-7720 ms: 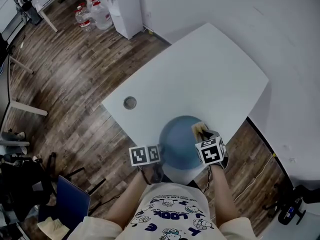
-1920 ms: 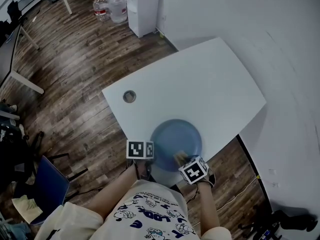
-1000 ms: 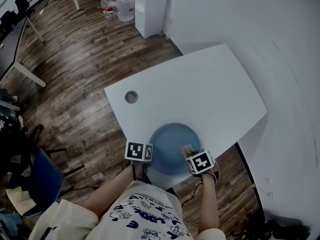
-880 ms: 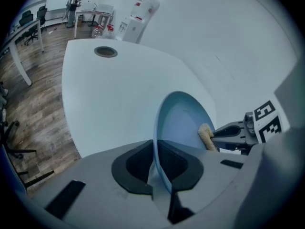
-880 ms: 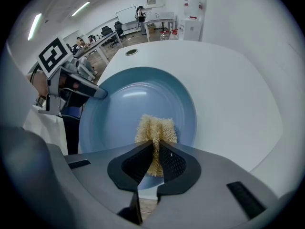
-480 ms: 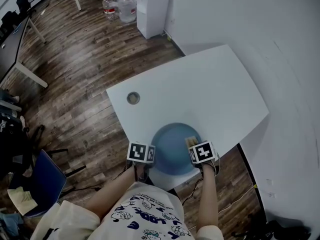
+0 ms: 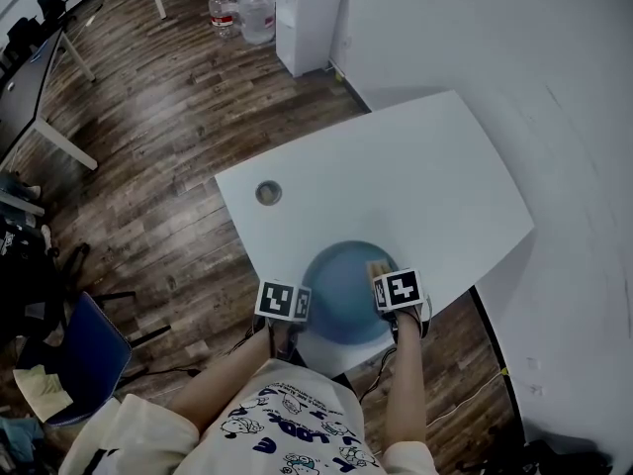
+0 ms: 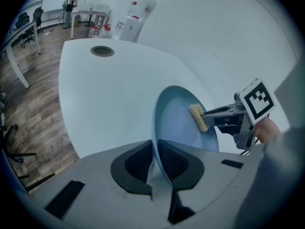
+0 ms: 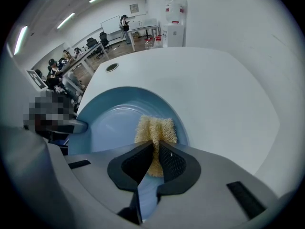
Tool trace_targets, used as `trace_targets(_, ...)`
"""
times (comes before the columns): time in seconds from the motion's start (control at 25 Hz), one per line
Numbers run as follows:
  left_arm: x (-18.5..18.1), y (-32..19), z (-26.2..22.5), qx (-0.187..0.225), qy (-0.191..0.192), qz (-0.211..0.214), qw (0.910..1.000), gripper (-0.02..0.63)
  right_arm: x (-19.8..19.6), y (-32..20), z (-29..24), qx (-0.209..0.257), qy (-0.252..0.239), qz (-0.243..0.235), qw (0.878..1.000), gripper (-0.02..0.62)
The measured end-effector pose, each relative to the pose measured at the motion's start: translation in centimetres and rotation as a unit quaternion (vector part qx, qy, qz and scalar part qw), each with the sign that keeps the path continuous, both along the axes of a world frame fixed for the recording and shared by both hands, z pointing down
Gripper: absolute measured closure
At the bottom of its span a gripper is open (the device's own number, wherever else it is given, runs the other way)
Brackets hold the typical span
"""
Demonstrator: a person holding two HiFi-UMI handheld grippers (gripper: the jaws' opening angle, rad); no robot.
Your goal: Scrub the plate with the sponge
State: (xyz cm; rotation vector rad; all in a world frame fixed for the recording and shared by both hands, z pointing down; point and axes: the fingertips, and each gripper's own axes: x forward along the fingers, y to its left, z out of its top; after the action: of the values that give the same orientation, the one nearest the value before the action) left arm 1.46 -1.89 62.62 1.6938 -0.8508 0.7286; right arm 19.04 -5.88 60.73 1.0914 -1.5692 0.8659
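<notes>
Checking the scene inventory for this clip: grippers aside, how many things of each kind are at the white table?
plate: 1
sponge: 1
round grommet: 1
Total: 3

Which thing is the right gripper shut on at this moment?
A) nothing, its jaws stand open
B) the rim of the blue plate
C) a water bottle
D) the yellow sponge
D: in the right gripper view, the right gripper pinches the yellow sponge, which rests against the blue plate.
</notes>
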Motion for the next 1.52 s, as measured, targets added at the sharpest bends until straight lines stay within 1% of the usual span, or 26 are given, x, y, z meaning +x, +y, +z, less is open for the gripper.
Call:
trace_targets(0.12,0.0,0.0,0.0,0.002,0.0,0.001,1.0,0.566,-0.5,-0.4,0.1,0.006,-0.002,0.006,1.0,0.546)
trace_targets(0.36,-0.1,0.0,0.0,0.002,0.0,0.0,1.0,0.565,-1.6,-1.4,0.0,0.012,-0.002,0.001,1.0,0.546)
trace_targets(0.68,0.0,-0.1,0.1,0.001,0.002,-0.004,1.0,0.565,-3.9,-2.6,0.2,0.025,-0.007,-0.023,0.999,0.546)
trace_targets(1.0,-0.1,0.2,0.2,0.005,0.001,-0.004,1.0,0.565,-6.6,-2.7,0.2,0.037,-0.025,-0.039,0.998,0.546)
trace_targets(1.2,0.1,-0.2,0.0,0.004,0.0,-0.006,1.0,0.563,-7.5,-3.0,0.2,0.035,-0.04,-0.045,0.998,0.546)
trace_targets(1.32,-0.1,0.0,0.1,0.004,-0.002,-0.006,1.0,0.563,-8.6,-2.7,0.2,0.038,-0.04,-0.06,0.997,0.546)
trace_targets(1.52,0.0,0.0,0.0,0.002,-0.003,-0.006,1.0,0.563,-10.5,-2.2,0.3,0.044,-0.046,-0.101,0.993,0.546)
